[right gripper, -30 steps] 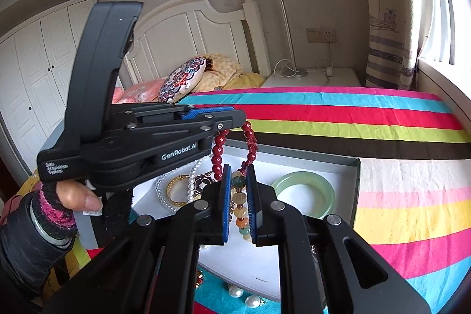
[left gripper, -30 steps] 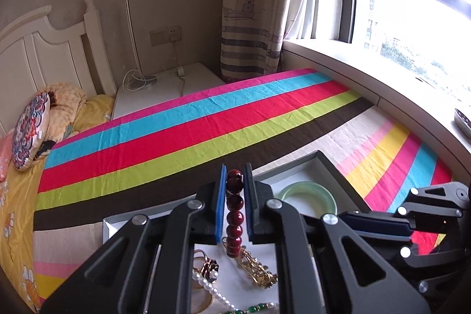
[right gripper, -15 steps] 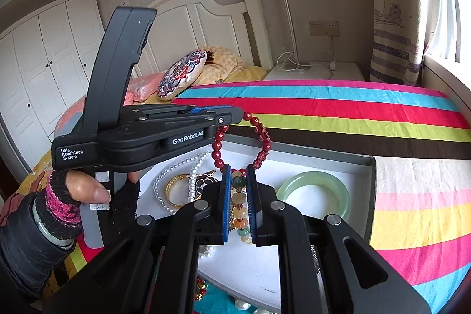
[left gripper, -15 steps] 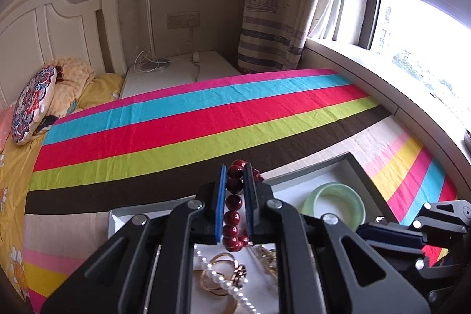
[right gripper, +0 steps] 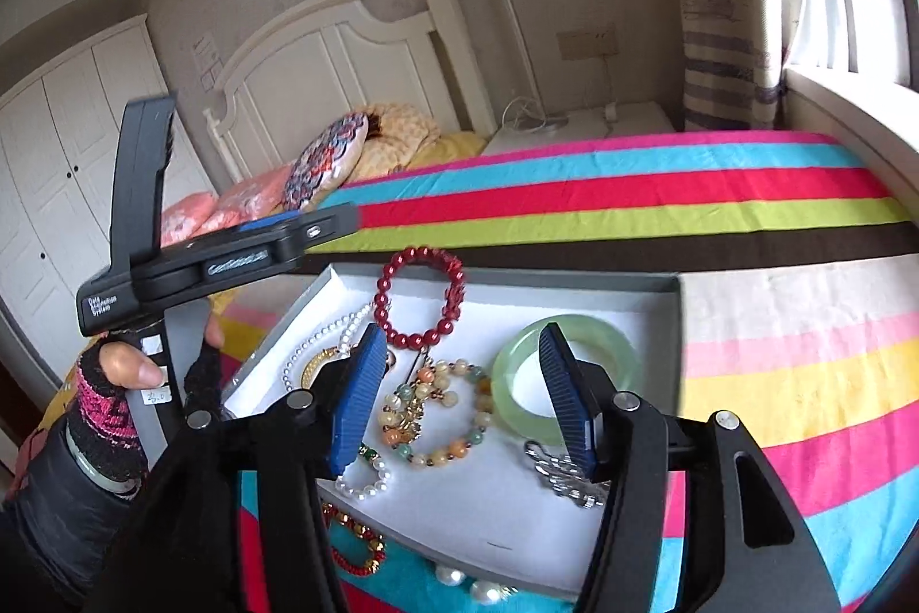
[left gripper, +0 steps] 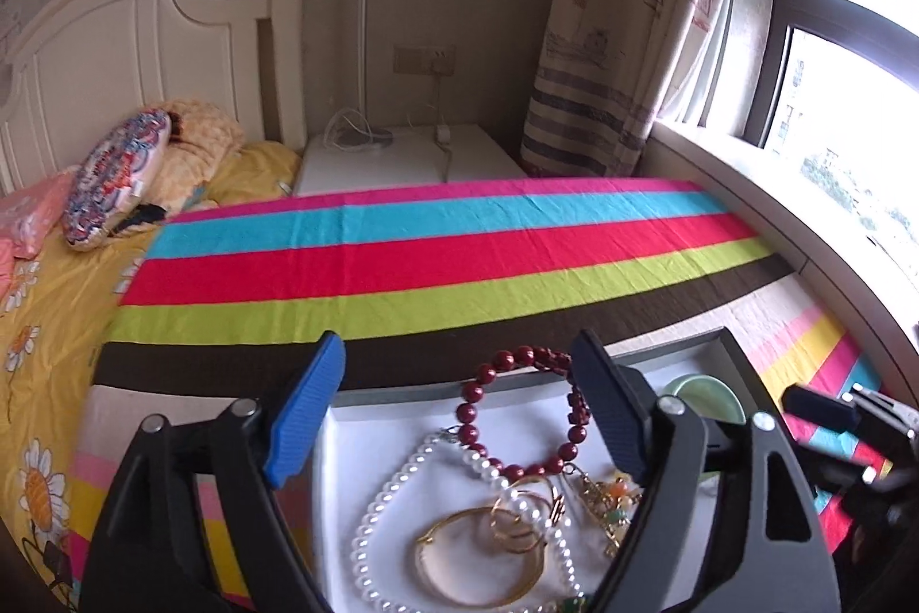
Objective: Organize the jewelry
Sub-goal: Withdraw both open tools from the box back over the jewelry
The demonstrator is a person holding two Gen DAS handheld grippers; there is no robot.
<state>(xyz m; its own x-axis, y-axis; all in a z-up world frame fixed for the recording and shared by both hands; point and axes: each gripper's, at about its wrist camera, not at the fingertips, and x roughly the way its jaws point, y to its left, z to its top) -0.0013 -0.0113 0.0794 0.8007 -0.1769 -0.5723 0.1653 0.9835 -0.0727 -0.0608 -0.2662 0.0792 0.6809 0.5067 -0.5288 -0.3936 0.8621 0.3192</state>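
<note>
My left gripper is opening; its blue pads stand wide apart and press on nothing. The dark red bead bracelet sits loose between them, upright at the far wall of the white tray. My right gripper is opening too, over the tray. Below its parted jaws a bracelet of mixed pastel beads lies free on the tray floor. The red bracelet shows beyond it, and the left gripper hangs up to the left.
The tray also holds a pearl necklace, a gold bangle, a pale green jade bangle and a silver piece. A red and gold bracelet and loose pearls lie on the striped blanket.
Both grippers have opened. The left let go of the red bracelet and the right let go of the mixed bead bracelet, and both pieces now rest in the tray. The left gripper has drawn away leftward.
</note>
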